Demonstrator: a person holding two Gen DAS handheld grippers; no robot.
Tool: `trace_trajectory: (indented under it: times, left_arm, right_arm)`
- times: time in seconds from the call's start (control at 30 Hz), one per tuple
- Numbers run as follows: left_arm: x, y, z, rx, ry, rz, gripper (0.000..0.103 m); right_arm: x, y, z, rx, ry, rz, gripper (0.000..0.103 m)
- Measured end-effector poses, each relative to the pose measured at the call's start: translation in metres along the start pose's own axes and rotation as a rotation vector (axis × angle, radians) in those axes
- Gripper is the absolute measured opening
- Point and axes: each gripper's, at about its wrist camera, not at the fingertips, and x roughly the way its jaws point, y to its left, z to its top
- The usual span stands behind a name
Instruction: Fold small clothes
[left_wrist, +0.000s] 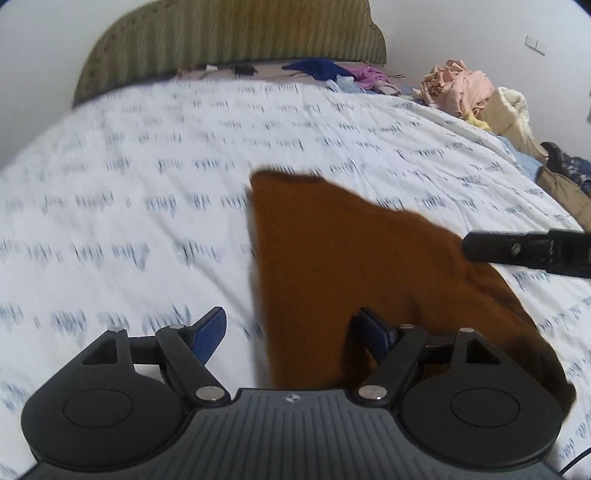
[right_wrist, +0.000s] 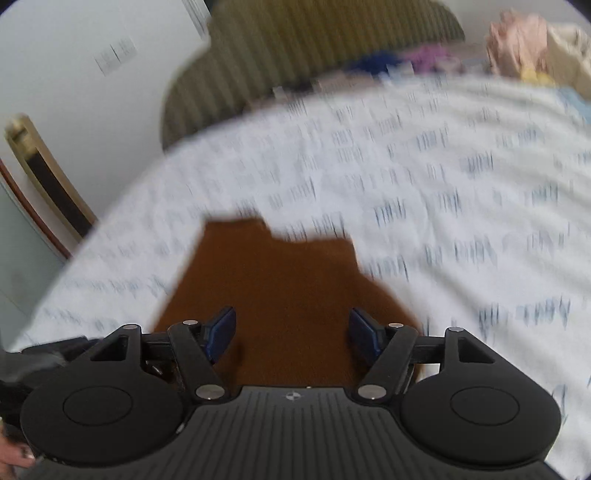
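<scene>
Lying lengthwise away from both open grippers, brown garment (left_wrist: 332, 251) on bedspread (left_wrist: 129, 155)

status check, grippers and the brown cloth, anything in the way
Left gripper open, right gripper open, neither gripping. Brown cloth flat on the bed, under both. Clothes pile at far edge, not in the way.

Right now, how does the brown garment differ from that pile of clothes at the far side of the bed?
The brown garment lies spread out near both grippers; the pile of clothes sits crumpled along the far edge of the bed. The garment is one plain brown piece, while the pile mixes pink, cream and other colours. The open left gripper and open right gripper hover at the garment, with nothing near the pile. Both rest on the printed white cover.
</scene>
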Motion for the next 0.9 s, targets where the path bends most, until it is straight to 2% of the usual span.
trace_trajectory:
  times: [0.07, 0.2, 0.27, 0.3, 0.33, 0.37, 0.43, 0.53, 0.57, 0.67, 0.73, 0.83, 0.9]
  left_arm:
    - [0.005, 0.0, 0.012, 0.002, -0.008, 0.024, 0.078]
    - [0.029, -0.004, 0.035, 0.034, -0.029, 0.091, 0.078]
    - [0.049, -0.005, 0.04, 0.045, 0.008, 0.111, 0.078]
    - [0.058, -0.005, 0.041, 0.041, 0.022, 0.107, 0.078]
    - [0.066, -0.004, 0.04, 0.033, 0.029, 0.103, 0.08]
    - [0.071, -0.004, 0.04, 0.025, 0.031, 0.103, 0.08]
    - [0.073, -0.003, 0.041, 0.018, 0.018, 0.098, 0.08]
    - [0.072, -0.003, 0.044, 0.024, 0.021, 0.099, 0.08]
    - [0.071, -0.003, 0.045, 0.027, 0.021, 0.099, 0.08]
    - [0.063, -0.003, 0.044, 0.029, 0.009, 0.111, 0.079]
    - [0.057, -0.001, 0.041, 0.023, 0.013, 0.121, 0.079]
    - [0.042, -0.001, 0.031, 0.027, 0.003, 0.128, 0.078]
    - [0.034, -0.001, 0.023, 0.034, 0.009, 0.133, 0.078]
  right_arm:
    - [0.006, 0.007, 0.014, -0.05, -0.014, -0.033, 0.068]
    - [0.054, 0.005, 0.028, -0.068, 0.068, -0.091, 0.068]
    - [0.08, 0.001, 0.024, -0.085, 0.12, -0.134, 0.068]
    - [0.094, -0.004, 0.021, -0.077, 0.173, -0.155, 0.069]
    - [0.099, -0.007, 0.017, -0.079, 0.163, -0.144, 0.08]
    - [0.102, -0.006, 0.017, -0.09, 0.173, -0.149, 0.083]
    - [0.105, -0.006, 0.02, -0.091, 0.194, -0.159, 0.084]
    - [0.098, -0.008, 0.024, -0.064, 0.192, -0.142, 0.082]
    - [0.092, -0.009, 0.026, -0.042, 0.173, -0.134, 0.077]
    - [0.062, -0.005, 0.029, -0.033, 0.075, -0.116, 0.076]
    - [0.042, 0.0, 0.026, -0.055, 0.04, -0.105, 0.076]
    - [0.016, 0.008, 0.011, -0.082, 0.043, -0.059, 0.076]
    - [0.006, 0.014, -0.006, -0.114, 0.053, -0.063, 0.077]
